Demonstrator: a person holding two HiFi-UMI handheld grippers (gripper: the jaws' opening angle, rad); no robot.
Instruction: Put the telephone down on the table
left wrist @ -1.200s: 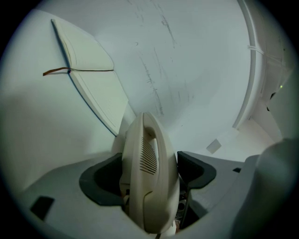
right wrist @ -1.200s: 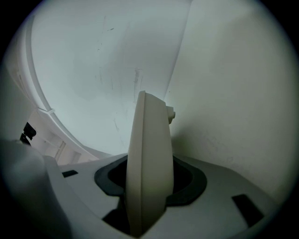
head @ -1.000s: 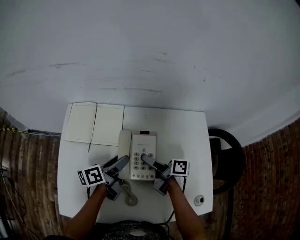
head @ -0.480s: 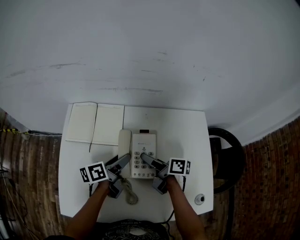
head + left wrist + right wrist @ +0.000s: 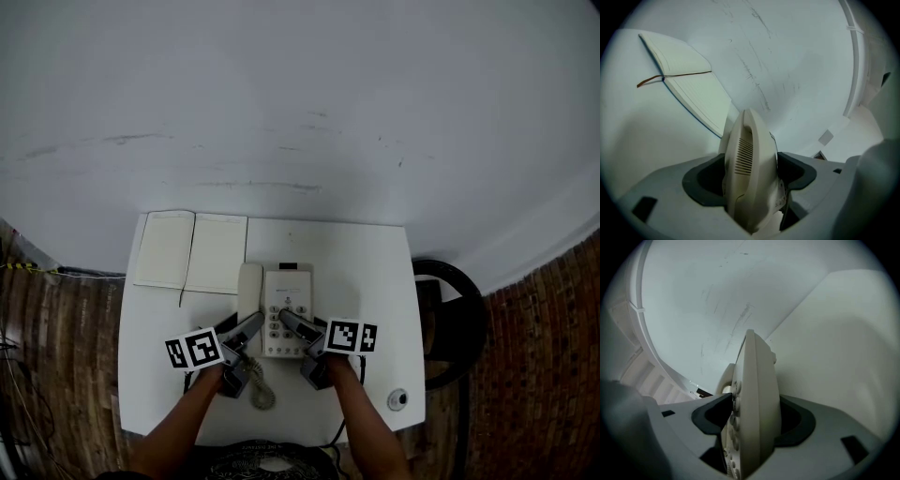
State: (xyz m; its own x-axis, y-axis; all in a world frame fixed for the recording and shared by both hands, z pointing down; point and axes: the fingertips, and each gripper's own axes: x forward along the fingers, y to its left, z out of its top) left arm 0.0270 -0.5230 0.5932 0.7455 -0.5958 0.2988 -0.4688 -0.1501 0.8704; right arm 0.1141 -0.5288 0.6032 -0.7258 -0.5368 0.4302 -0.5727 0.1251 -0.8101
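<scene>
- Head view: one telephone (image 5: 287, 298) lies flat on the white table (image 5: 375, 281), near the middle, with its handset (image 5: 249, 286) in the cradle at its left side.
- The left gripper (image 5: 251, 324) reaches the telephone from the near left and the right gripper (image 5: 287, 321) from the near right. These are two grippers, each with one marker cube.
- One open notebook (image 5: 192, 251) lies at the far left corner, just beside the handset. One coiled cord (image 5: 259, 386) lies near the front edge, between the two hands. One small round thing (image 5: 397, 399) sits at the near right corner, well apart from the telephone.
- On the wooden floor (image 5: 56, 337), at the right of the table, stands one black round thing (image 5: 464, 281).
- Left gripper view: the jaws are clamped on the telephone at its handset (image 5: 749, 164), which fills the space between the dark pads. Behind it is the notebook (image 5: 689, 79) with a thin ribbon.
- Right gripper view: the jaws have just been opening and stand apart at both sides of the telephone (image 5: 759, 399), which is seen edge-on between them. The pad at the side of the keys (image 5: 733, 427) is just beside them.
</scene>
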